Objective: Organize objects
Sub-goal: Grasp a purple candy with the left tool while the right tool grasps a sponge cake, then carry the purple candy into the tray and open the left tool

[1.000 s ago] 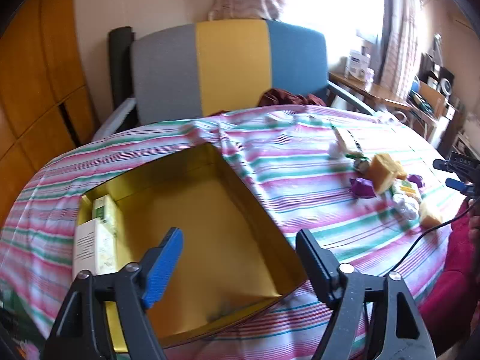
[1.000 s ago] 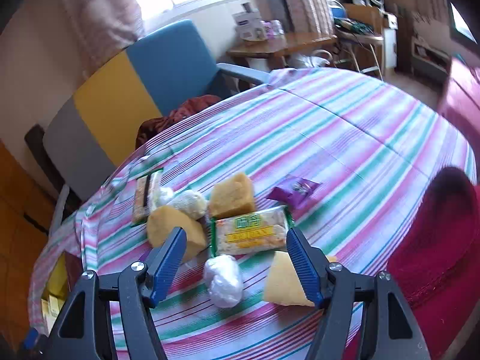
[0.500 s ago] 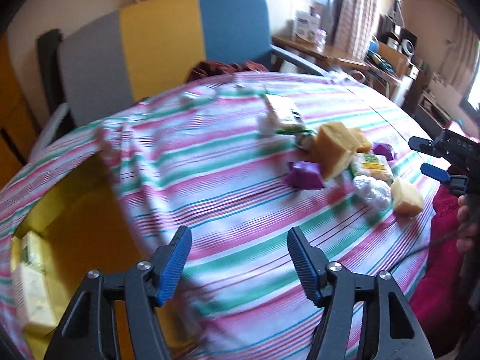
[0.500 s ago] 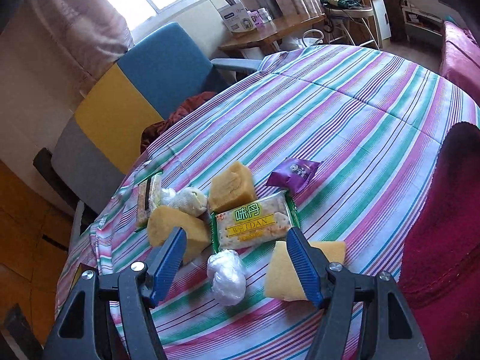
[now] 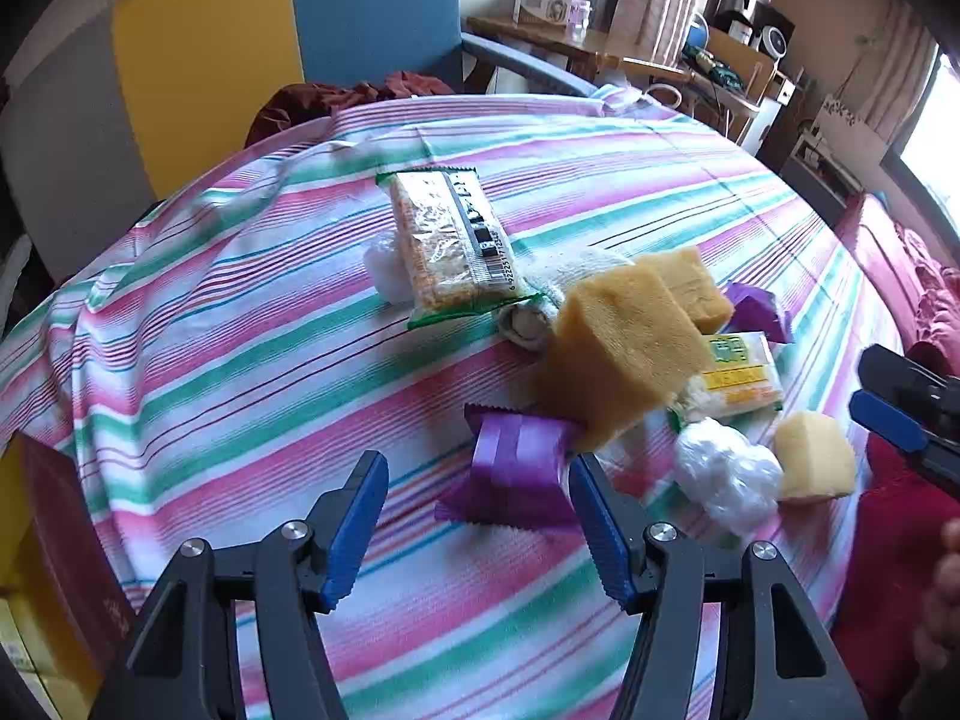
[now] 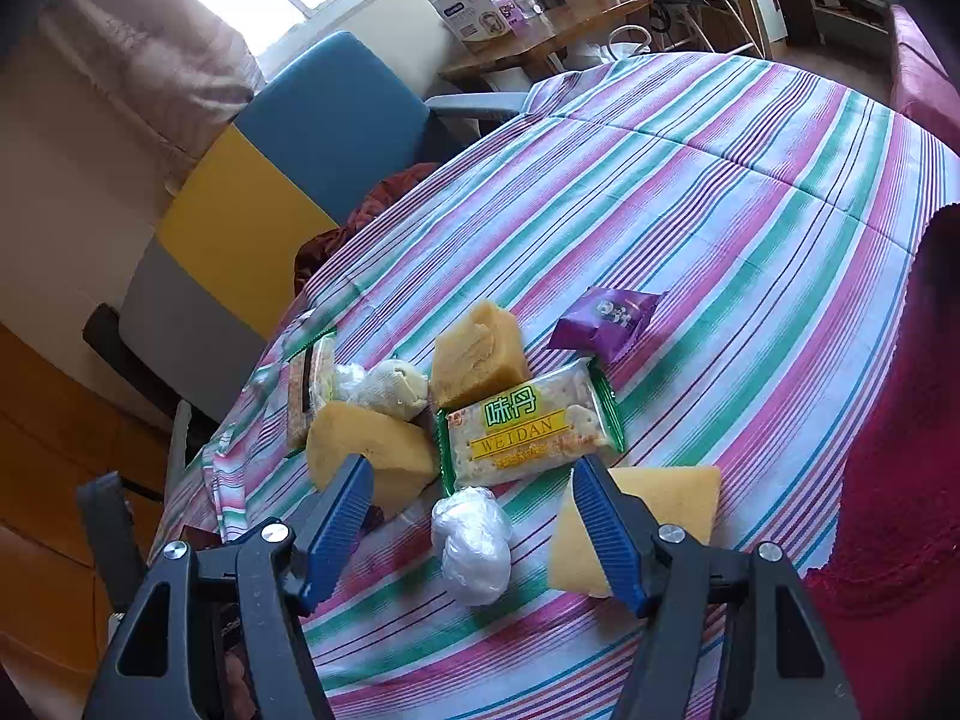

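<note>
Left gripper (image 5: 477,516): parted, blue pads clear of contact, jaws just narrowed, nothing clamped. Purple wrapped packet (image 5: 516,471) flat on the striped desk (image 5: 240,348), lying between the fingertips and just ahead of them, nearer the right-hand pad.

Landmark: large yellow sponge block (image 5: 618,354).
- Purple wrapped packet: touching its near lower corner.
- Green-edged cracker pack (image 5: 450,243): beyond it, to the left, over a white bundle.
- Second sponge block (image 5: 690,285): directly behind it.
- WEIDAN biscuit pack (image 5: 738,378): just beside it, to the right.
- White plastic-wrapped ball (image 5: 723,474): in front of the WEIDAN biscuit pack.
- Pale sponge wedge (image 5: 813,462): just beside the ball.

Right gripper (image 6: 474,531): released, empty. White plastic-wrapped ball lying between its fingertips, untouched; sponge wedge behind the right-hand finger, large block behind the left-hand finger.
</note>
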The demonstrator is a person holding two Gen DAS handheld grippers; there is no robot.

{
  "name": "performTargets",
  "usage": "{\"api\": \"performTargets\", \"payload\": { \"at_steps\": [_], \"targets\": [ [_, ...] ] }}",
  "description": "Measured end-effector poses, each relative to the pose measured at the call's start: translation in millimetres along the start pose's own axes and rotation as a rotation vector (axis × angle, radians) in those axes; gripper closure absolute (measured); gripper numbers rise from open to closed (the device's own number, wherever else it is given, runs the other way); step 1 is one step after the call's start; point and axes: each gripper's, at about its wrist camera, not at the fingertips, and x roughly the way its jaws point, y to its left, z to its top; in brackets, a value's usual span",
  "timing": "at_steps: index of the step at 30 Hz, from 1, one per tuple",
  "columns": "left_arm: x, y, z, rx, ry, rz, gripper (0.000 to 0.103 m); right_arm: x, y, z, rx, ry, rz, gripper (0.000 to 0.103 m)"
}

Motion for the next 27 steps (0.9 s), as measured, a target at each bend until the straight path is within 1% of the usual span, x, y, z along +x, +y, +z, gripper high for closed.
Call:
{"api": "performTargets", "payload": {
  "at_steps": [3, 4, 5, 6, 7, 11, 16, 18, 23, 27],
  "targets": [
    [15, -2, 7, 0.012, 0.022, -0.011, 0.040, 1, -1, 0, 0.007, 0.005, 0.004, 0.033],
    [19, -2, 8, 0.016, 0.029, -0.016, 0.048, 1, -1, 0, 0.007, 0.006, 0.003, 0.033],
    [24, -2, 9, 0.019, 0.043, -0.028, 0.063, 1, -1, 0, 0.008, 0.006, 0.002, 0.033],
    [29, -2, 9, 0.022, 0.061, -0.039, 0.067, 1, -1, 0, 0.008, 0.006, 0.001, 0.033],
    [31, -3, 7, 0.020, 0.064, -0.046, 0.068, 1, -1, 0, 0.010, 0.005, -0.002, 0.033],
    [19, -5, -9, 0.020, 0.033, -0.062, 0.069, 0, -4, 0, 0.024, -0.006, -0.015, 0.033],
    [-11, 2, -38, -0.023, -0.005, -0.071, 0.069, -2, -14, 2, 0.083, -0.022, -0.027, 0.033],
    [-25, 5, -48, -0.038, -0.022, -0.085, 0.069, 1, -18, 3, 0.108, -0.011, -0.072, 0.033],
    [-61, 14, -69, -0.079, -0.069, -0.103, 0.069, 12, -25, 2, 0.134, 0.021, -0.247, 0.033],
    [-89, 25, -82, -0.102, -0.111, -0.107, 0.069, 16, -27, 1, 0.133, 0.037, -0.335, 0.033]
  ]
}}
